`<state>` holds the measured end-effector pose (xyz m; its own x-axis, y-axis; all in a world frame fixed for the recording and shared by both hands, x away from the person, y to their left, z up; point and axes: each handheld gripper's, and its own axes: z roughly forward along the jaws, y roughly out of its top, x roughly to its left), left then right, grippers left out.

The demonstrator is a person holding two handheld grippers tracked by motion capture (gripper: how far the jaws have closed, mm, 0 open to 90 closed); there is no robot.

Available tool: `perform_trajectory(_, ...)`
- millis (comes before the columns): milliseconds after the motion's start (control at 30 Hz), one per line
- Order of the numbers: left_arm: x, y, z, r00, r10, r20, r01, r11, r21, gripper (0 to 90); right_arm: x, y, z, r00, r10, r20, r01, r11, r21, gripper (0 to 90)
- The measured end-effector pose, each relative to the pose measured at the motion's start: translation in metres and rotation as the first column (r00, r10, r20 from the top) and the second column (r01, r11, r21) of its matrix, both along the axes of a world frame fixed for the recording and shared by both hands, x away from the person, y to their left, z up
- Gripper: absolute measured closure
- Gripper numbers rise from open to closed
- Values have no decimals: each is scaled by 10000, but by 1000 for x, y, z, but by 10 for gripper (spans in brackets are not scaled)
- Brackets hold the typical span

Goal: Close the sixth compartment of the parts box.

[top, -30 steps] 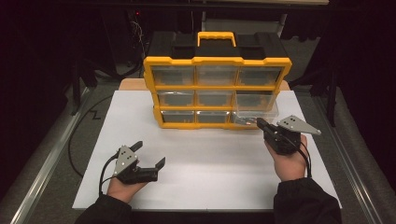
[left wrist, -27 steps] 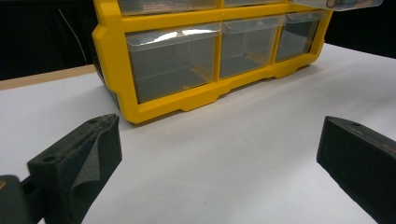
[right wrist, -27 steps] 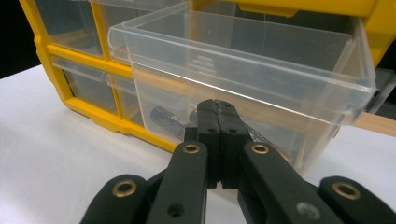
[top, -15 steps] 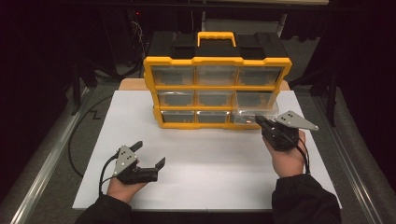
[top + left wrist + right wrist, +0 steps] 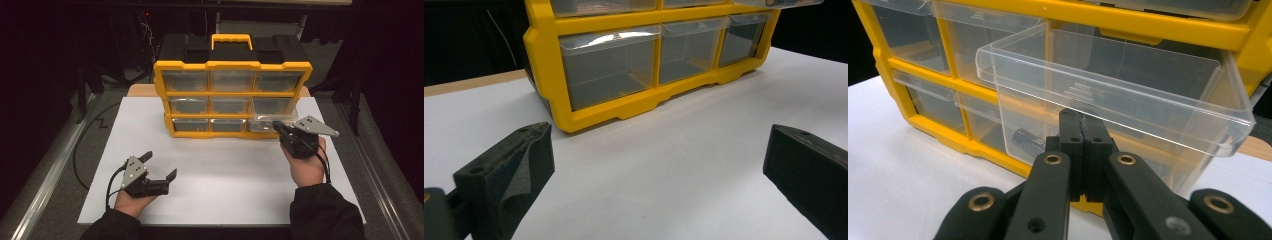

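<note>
Overhead, the yellow organizer (image 5: pixel 232 90) stands at the desk's (image 5: pixel 225 175) far side; the right tool (image 5: pixel 280 128) meets its bottom-right drawer (image 5: pixel 265 124). Left tool (image 5: pixel 659 170): wide apart, empty, organizer ahead. Right tool (image 5: pixel 1082 131): clamped on the drawer's (image 5: pixel 1108 95) front lip, partly pulled out toward it.

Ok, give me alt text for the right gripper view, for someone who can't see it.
A black two-jaw gripper, jaws pressed together, pinches the front lip of a clear plastic drawer that is pulled partway out of a yellow plastic organiser cabinet. A small dark cylindrical object lies inside the drawer, and the cabinet stands on a white table surface.
</note>
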<state>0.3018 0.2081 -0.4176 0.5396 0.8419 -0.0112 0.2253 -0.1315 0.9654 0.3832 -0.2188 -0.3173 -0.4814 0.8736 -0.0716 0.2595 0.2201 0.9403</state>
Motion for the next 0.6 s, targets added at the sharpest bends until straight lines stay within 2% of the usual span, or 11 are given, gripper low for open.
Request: perform_trajectory(600, 0, 1, 0, 10000, -8, -15, 8, 10000, -11, 8, 13, 2, 2, 9998, -212, -53, 211, 9997, -121, 900)
